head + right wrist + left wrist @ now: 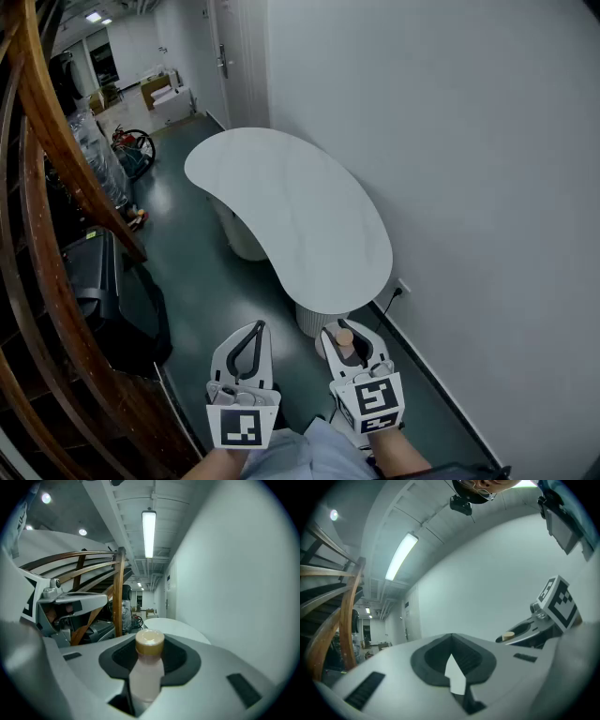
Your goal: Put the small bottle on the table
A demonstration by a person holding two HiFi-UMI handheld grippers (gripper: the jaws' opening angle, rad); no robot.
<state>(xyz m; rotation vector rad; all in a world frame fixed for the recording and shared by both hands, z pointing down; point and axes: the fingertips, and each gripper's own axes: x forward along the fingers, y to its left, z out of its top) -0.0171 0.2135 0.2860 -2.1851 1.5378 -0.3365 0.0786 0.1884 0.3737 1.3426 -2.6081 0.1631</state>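
Observation:
A small bottle (pixel 344 337) with pale pink contents and a tan cap stands upright between the jaws of my right gripper (pixel 349 332), which is shut on it. In the right gripper view the bottle (pixel 146 672) fills the middle of the jaws. The white kidney-shaped table (pixel 291 206) lies ahead of both grippers, its near end just beyond the bottle. My left gripper (pixel 258 328) is held level beside the right one, jaws shut with nothing in them. From the left gripper view, the bottle's cap (pixel 508 634) shows at the right.
A curved wooden stair railing (pixel 42 197) runs down the left side. A black case (pixel 98 277) sits on the dark green floor beside it. The white wall (pixel 469 169) flanks the table on the right, with an outlet (pixel 403 289) low down. Boxes (pixel 164 94) stand far back.

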